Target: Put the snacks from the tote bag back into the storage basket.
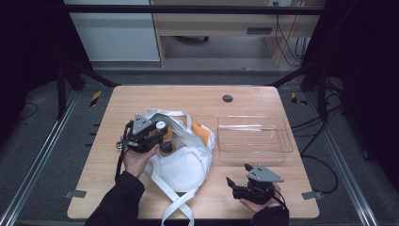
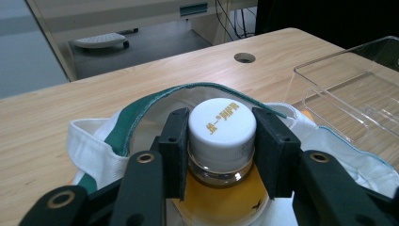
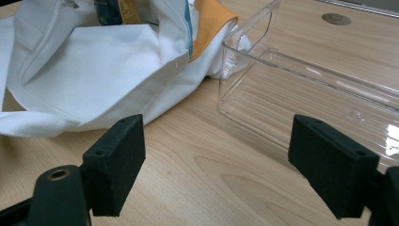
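Observation:
A bottle (image 1: 164,141) of amber liquid with a white cap (image 2: 222,127) stands upright in the mouth of a white cloth bag (image 1: 188,162) with green and orange trim, left of the table's middle. My left gripper (image 1: 162,134) is shut on the bottle, its two pads pressing the cap from either side; in the left gripper view (image 2: 221,141) the bag's green-edged rim (image 2: 141,113) curves behind it. Near the front right edge, my right gripper (image 1: 237,176) hovers low over bare wood, open, with nothing between its pads (image 3: 117,165).
A clear plastic tray (image 1: 254,150) sits right of the bag, which touches its near corner (image 3: 226,47). The bag's long white straps (image 1: 176,207) trail toward the front edge. A round cable hole (image 1: 227,98) lies at the table's back.

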### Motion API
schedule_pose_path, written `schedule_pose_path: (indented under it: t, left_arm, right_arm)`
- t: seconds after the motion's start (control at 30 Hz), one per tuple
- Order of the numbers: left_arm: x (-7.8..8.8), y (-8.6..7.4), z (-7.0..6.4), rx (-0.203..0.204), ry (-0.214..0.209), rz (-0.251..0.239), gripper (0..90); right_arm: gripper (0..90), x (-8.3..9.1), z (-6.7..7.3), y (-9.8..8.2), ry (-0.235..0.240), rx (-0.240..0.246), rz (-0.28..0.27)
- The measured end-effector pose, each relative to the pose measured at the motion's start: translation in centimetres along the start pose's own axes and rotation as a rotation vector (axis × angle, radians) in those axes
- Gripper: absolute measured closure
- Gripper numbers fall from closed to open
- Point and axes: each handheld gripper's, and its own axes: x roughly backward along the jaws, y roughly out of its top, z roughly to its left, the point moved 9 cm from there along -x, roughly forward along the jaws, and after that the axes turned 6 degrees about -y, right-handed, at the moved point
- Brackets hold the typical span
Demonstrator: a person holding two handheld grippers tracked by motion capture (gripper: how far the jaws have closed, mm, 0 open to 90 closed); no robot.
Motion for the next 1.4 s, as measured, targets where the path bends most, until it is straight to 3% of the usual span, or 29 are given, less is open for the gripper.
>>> schedule_pose_path:
  t: [0.6,0.9,1.4]
  left_arm:
    - [2.4,2.6,-0.6,-0.004,0.008,-0.036,58.9]
    - [3.8,4.2,-1.6,-0.014,-0.002,-0.054,59.0]
    - [4.9,5.4,-2.8,-0.019,-0.032,-0.064,58.9]
  right_arm:
    - [19.5,0.0,0.0,0.0,0.001,-0.002,0.003]
    - [19.5,0.0,0.0,0.0,0.001,0.000,0.003]
    - [19.6,0.0,0.1,-0.1,0.004,0.001,0.003]
